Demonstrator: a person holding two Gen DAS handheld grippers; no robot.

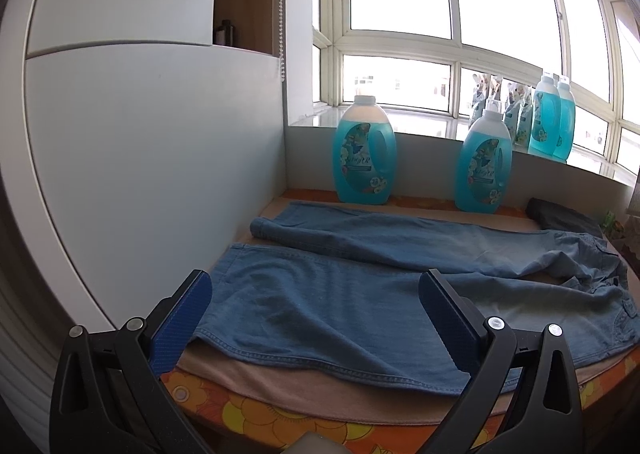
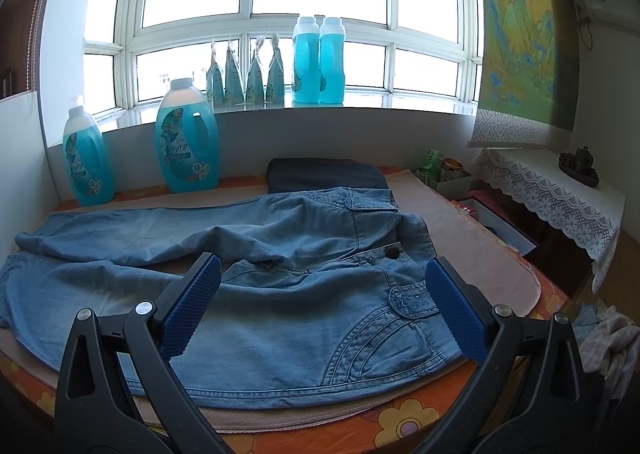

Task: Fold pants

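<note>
The pants (image 2: 256, 318) were spread unfolded; both hand-held grippers, left (image 1: 316, 318) and right (image 2: 324, 306), were held wide, empty. Near-edge grasps seemed needed next.

The table (image 2: 460, 420) is covered by an orange cloth with yellow flowers. On this cloth lies a beige towel (image 2: 476, 254), and the blue jeans (image 2: 288, 318) lie spread on the towel. Behind the jeans, by the wall, stand two blue detergent bottles (image 2: 187, 137). To the right of these bottles lies a dark folded garment (image 2: 326, 173), touching the waist of the jeans.
</note>
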